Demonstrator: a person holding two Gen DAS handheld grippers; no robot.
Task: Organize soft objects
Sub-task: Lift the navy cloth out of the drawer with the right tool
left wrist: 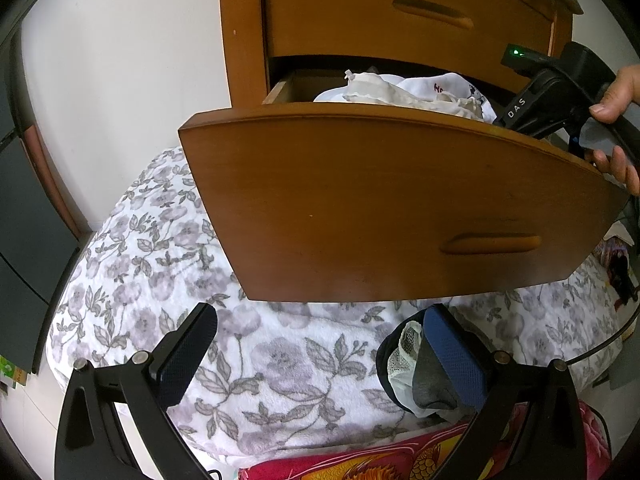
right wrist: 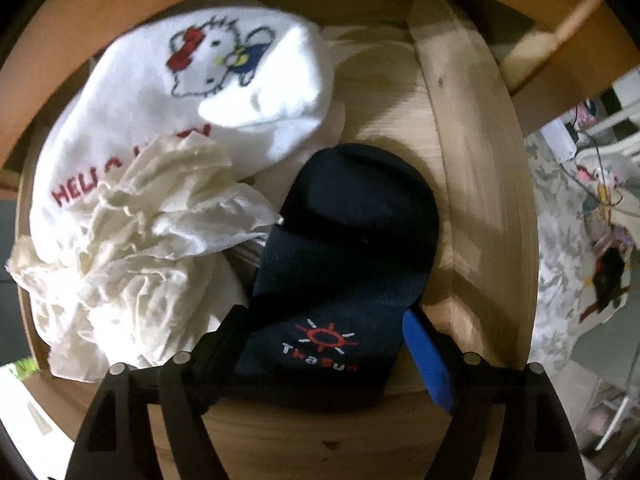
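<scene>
In the right wrist view I look straight down into the open wooden drawer [right wrist: 472, 184]. A navy sock [right wrist: 352, 240] with a red sun logo lies on the drawer floor between the fingers of my right gripper [right wrist: 324, 320], which stands open; its blue pad [right wrist: 428, 360] is clear of the sock. Beside the sock lie a white cartoon-cat sock [right wrist: 240, 92] and a crumpled cream cloth [right wrist: 140, 232]. My left gripper [left wrist: 320, 360] hangs open over the floral blanket [left wrist: 168, 264], with a dark garment with white lace [left wrist: 404, 364] against its right finger.
The drawer front [left wrist: 360, 200] juts out over the blanket, below a shut upper drawer [left wrist: 400, 12]. A hand [left wrist: 616, 96] holds the right gripper's black body [left wrist: 548, 92] at the drawer's right end. A red patterned cloth [left wrist: 360, 460] lies at the bottom edge.
</scene>
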